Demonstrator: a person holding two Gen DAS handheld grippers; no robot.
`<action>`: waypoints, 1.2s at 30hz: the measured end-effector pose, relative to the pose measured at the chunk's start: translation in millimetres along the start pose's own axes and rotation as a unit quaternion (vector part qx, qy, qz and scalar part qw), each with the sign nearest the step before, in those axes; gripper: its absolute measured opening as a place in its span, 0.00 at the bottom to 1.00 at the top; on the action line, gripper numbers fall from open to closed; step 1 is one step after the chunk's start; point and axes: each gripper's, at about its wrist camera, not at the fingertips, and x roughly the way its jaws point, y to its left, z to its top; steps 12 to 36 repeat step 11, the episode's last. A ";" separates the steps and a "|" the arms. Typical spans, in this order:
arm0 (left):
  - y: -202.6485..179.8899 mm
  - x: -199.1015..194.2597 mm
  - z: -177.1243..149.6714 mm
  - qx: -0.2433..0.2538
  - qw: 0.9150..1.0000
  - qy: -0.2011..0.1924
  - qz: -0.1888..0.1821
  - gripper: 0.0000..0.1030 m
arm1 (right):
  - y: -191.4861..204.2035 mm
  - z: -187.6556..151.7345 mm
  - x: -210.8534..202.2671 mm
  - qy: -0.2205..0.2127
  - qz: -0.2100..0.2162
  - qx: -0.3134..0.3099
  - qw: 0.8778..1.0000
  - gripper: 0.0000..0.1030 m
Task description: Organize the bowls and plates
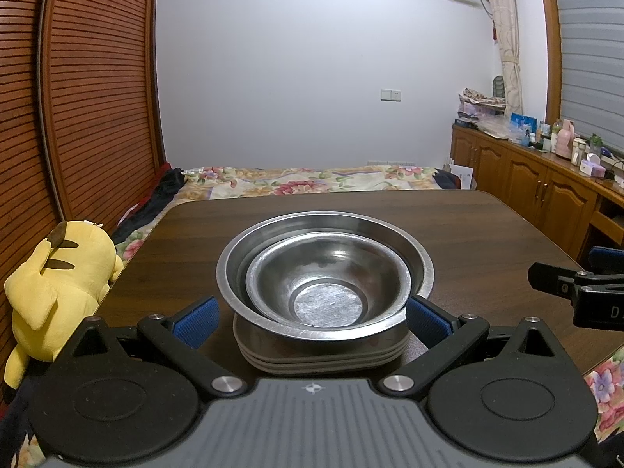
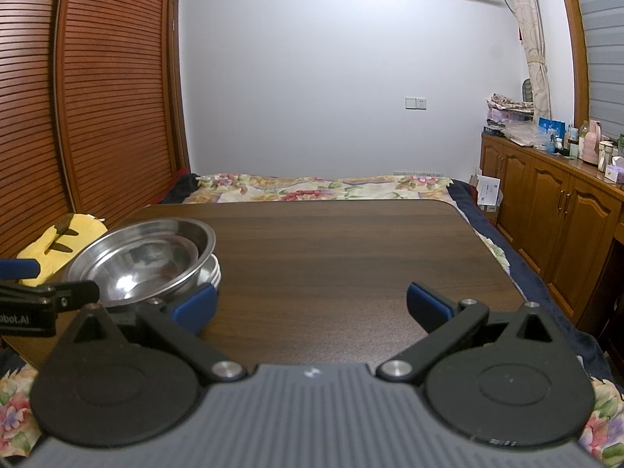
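A small steel bowl (image 1: pixel 327 282) sits nested in a larger steel bowl (image 1: pixel 390 234), and both rest on a stack of pale plates (image 1: pixel 323 357) near the front of the dark wooden table (image 1: pixel 468 226). My left gripper (image 1: pixel 312 318) is open, its blue pads on either side of the stack without touching it. In the right wrist view the same bowls (image 2: pixel 144 257) and plates (image 2: pixel 215 271) stand at the left. My right gripper (image 2: pixel 310 304) is open over bare tabletop (image 2: pixel 331 249), to the right of the stack. The right gripper also shows in the left wrist view (image 1: pixel 577 284).
A yellow plush toy (image 1: pixel 58 284) lies off the table's left edge against the slatted wardrobe. A bed with a floral cover (image 1: pixel 304 181) lies beyond the table. Wooden cabinets (image 1: pixel 546 187) with bottles and boxes run along the right wall.
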 end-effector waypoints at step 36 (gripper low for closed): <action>-0.2 0.6 -1.3 0.002 1.000 0.003 -0.002 1.00 | -1.3 0.1 0.1 0.000 0.001 0.000 1.000 1.00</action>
